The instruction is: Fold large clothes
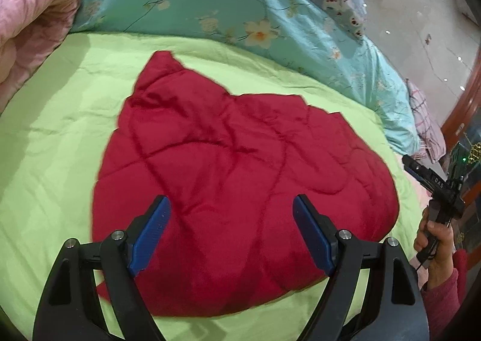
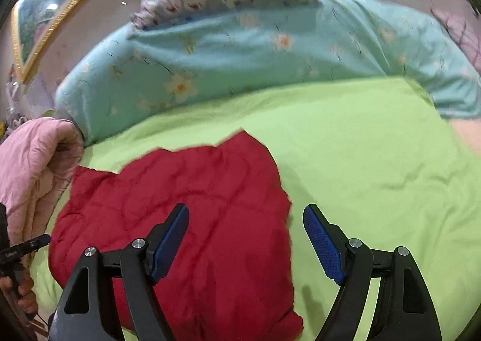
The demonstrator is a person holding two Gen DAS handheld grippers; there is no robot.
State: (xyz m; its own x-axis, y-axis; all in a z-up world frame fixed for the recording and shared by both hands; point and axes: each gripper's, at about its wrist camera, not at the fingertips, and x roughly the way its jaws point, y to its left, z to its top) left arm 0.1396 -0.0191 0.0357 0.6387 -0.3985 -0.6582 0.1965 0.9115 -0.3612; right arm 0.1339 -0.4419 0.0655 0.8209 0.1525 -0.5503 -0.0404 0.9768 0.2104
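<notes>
Your left claw (image 1: 231, 232) hangs with its blue pads (image 1: 151, 235) wide apart and nothing between them, directly over the near part of the red quilted jacket (image 1: 240, 175). The jacket lies flat on the green bed sheet (image 1: 60, 145), and in the left wrist view it stretches from the claw toward 12 o'clock, with its long axis running from about 6 to 11 o'clock and its narrow end pointing to 11. Your right claw (image 2: 246, 238) is also spread, holding nothing; it straddles the right edge of the jacket (image 2: 195, 205), so the cloth lies from 9 to 11 o'clock of it and bare sheet (image 2: 375, 175) lies at 1 to 3 o'clock.

I judge the left claw is nearer to the body of the jacket, while the right claw is better placed for taking the side edge.

Behind, at 12 o'clock, there is a turquoise flowered duvet (image 1: 195, 4), and at 10 o'clock a pink quilted garment (image 1: 27, 25).

The only writing I can read is small white letters, seemingly "DAS", on the right-hand tool (image 1: 442, 190) in the left wrist view. No label is visible on the jacket.
</notes>
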